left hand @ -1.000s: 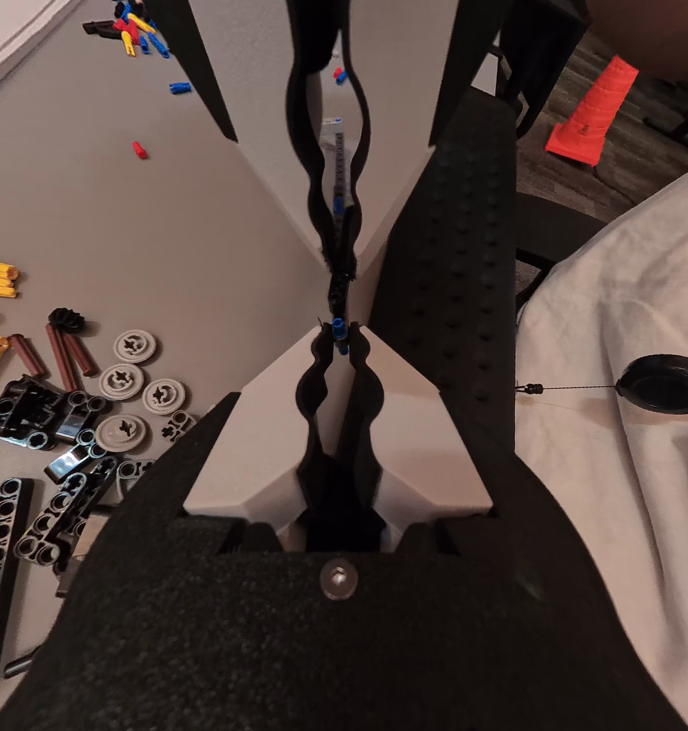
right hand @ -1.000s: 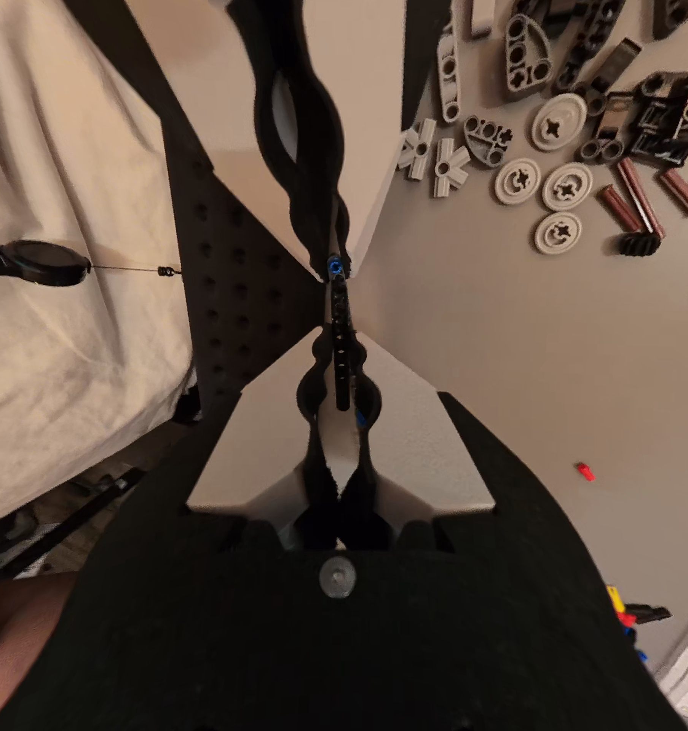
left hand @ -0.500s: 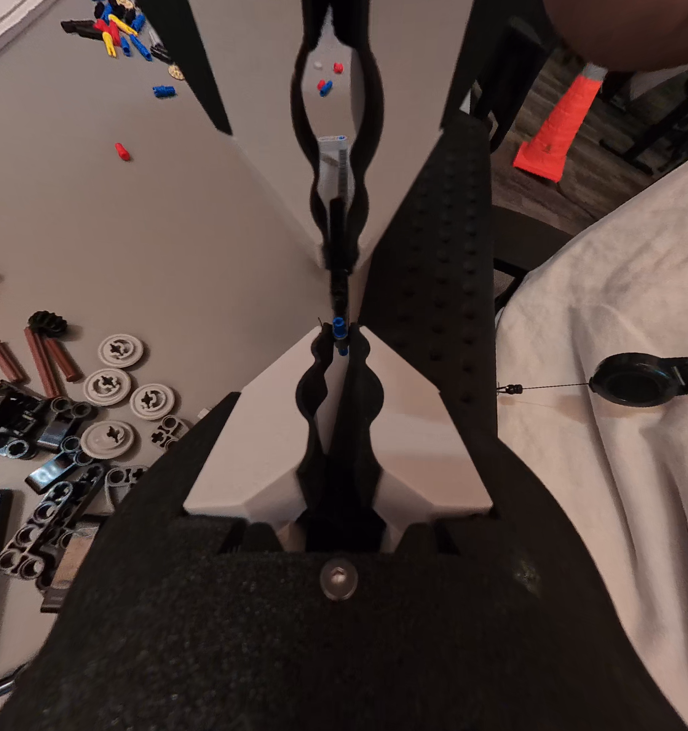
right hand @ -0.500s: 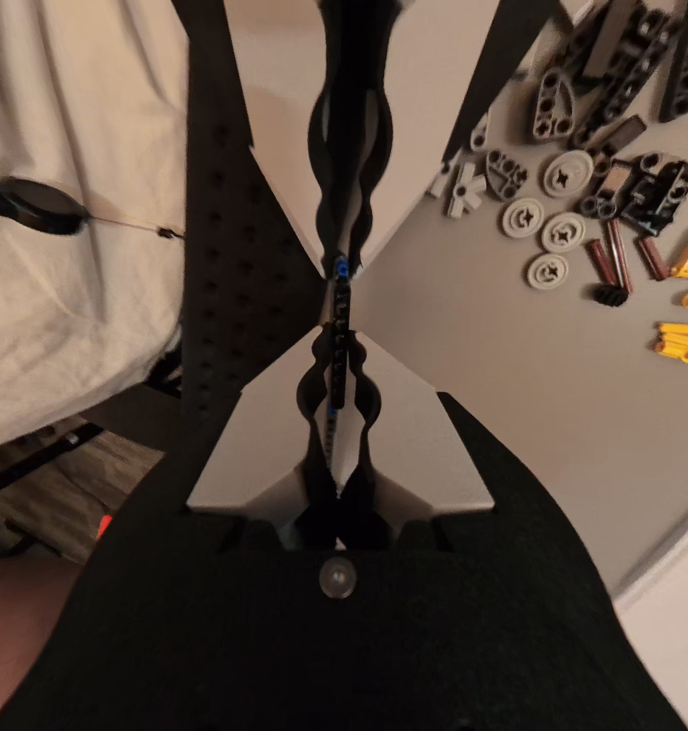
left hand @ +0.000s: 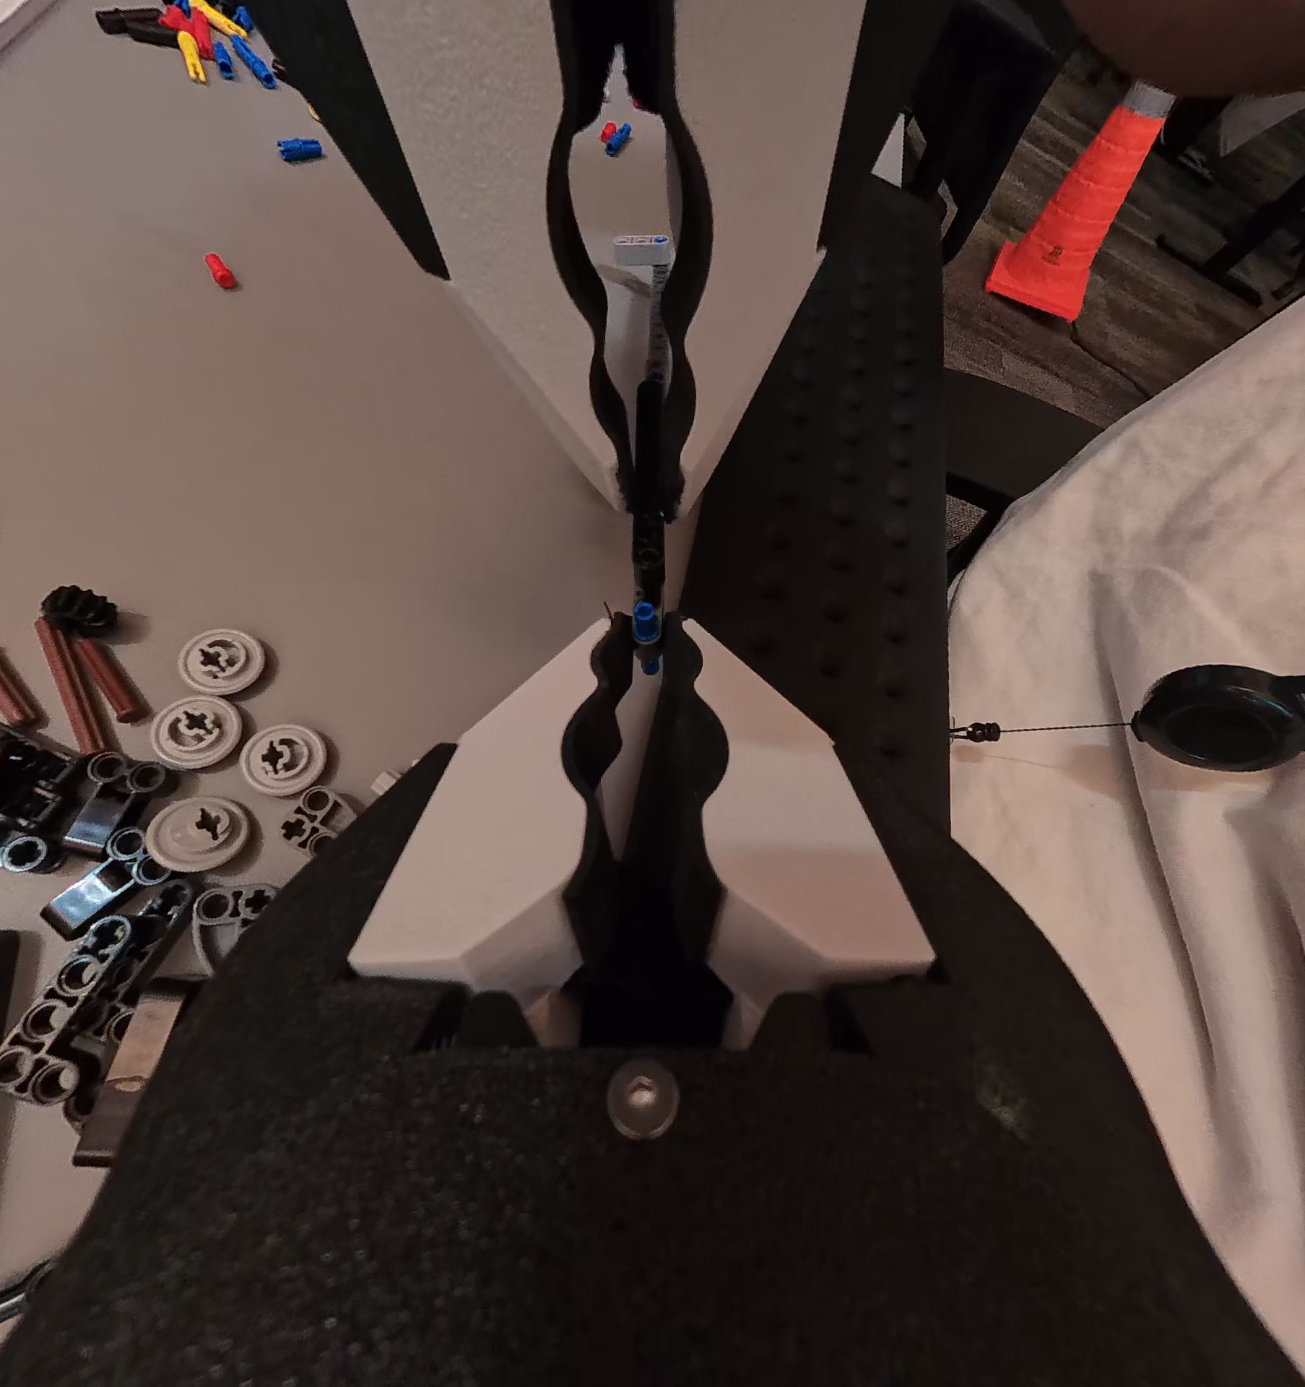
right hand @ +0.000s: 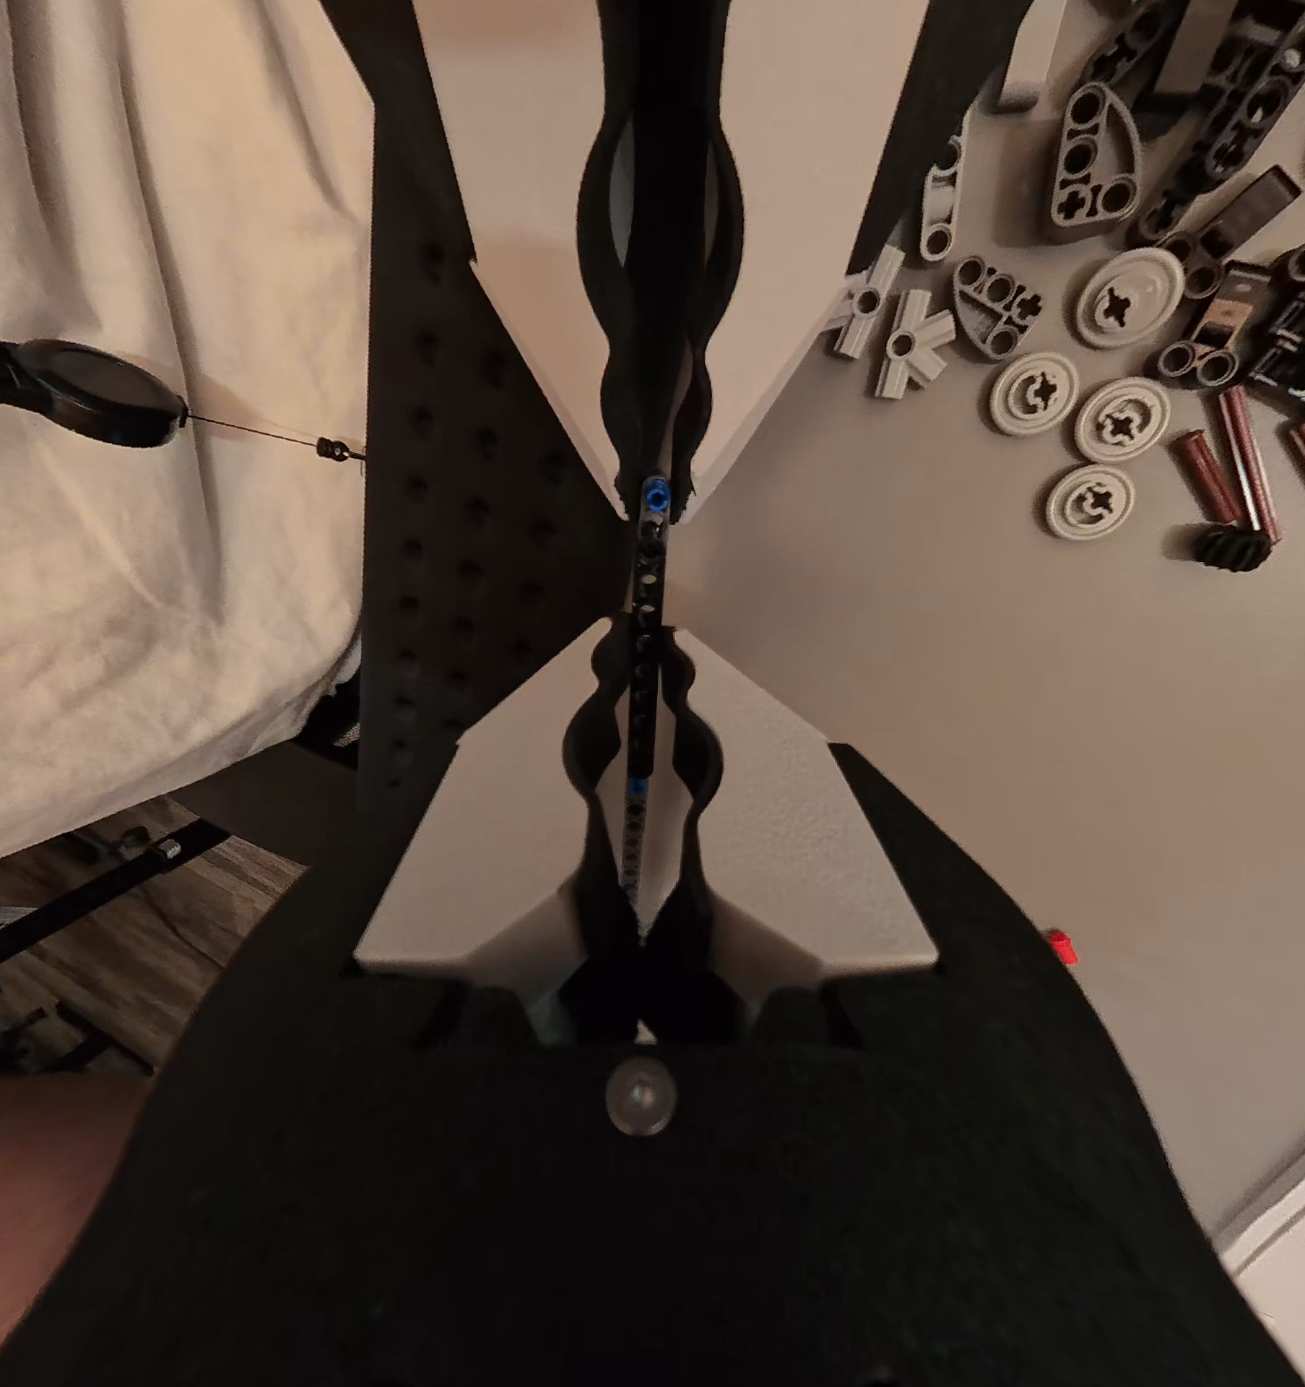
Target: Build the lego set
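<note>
On the table [left hand: 334,420] at my left lie four grey discs [left hand: 221,660] and brown axles [left hand: 71,683]. My left gripper [left hand: 645,623] pinches a blue pin [left hand: 643,629] at its tips, set against the black beam [right hand: 645,675] that my right gripper [right hand: 645,623] clamps lengthwise, both raised over the table's near edge.

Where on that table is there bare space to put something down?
The widest bare stretch lies between the grey discs and the lone red pin. It is crowded around the black beams and in the far corner's coloured pins. The grippers meet over the table's edge.
</note>
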`<action>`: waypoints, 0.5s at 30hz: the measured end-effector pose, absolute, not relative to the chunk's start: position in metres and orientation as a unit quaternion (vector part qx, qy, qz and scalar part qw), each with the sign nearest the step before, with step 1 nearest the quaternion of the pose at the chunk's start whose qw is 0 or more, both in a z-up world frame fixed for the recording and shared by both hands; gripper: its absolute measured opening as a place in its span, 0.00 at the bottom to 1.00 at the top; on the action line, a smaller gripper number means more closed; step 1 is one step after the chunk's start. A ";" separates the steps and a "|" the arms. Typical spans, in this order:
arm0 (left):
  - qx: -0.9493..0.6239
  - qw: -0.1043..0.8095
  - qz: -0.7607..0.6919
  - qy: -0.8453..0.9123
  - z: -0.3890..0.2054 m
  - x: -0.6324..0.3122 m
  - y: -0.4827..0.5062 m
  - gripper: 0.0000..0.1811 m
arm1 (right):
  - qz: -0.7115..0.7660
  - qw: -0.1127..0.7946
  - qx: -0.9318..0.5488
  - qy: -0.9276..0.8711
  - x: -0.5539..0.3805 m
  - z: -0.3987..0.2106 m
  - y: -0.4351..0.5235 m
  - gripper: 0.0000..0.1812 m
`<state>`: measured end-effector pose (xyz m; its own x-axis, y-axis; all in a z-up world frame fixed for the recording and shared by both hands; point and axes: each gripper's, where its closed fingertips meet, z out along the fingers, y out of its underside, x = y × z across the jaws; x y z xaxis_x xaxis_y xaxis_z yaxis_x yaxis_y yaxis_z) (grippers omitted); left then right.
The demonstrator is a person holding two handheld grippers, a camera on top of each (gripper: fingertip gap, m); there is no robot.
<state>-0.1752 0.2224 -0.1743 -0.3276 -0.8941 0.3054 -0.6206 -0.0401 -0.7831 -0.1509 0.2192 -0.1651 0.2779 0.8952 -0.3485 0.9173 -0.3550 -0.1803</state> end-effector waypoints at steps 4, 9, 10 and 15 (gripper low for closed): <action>-0.563 0.150 -0.455 0.674 -0.174 -0.175 0.224 0.04 | -0.204 0.026 0.808 0.553 -0.152 -0.165 0.220 0.04; -0.561 0.151 -0.449 0.679 -0.176 -0.175 0.223 0.04 | -0.209 0.029 0.812 0.544 -0.153 -0.167 0.219 0.04; -0.563 0.151 -0.448 0.678 -0.177 -0.175 0.223 0.03 | -0.206 0.027 0.814 0.542 -0.153 -0.168 0.219 0.04; -0.569 0.153 -0.448 0.673 -0.177 -0.174 0.226 0.03 | -0.170 0.020 0.819 0.547 -0.151 -0.169 0.222 0.04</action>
<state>-0.1741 0.2256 -0.1767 -0.3055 -0.9023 0.3042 -0.6291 -0.0486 -0.7758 -0.1513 0.2217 -0.1685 0.3433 0.8899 -0.3003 0.9033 -0.4004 -0.1540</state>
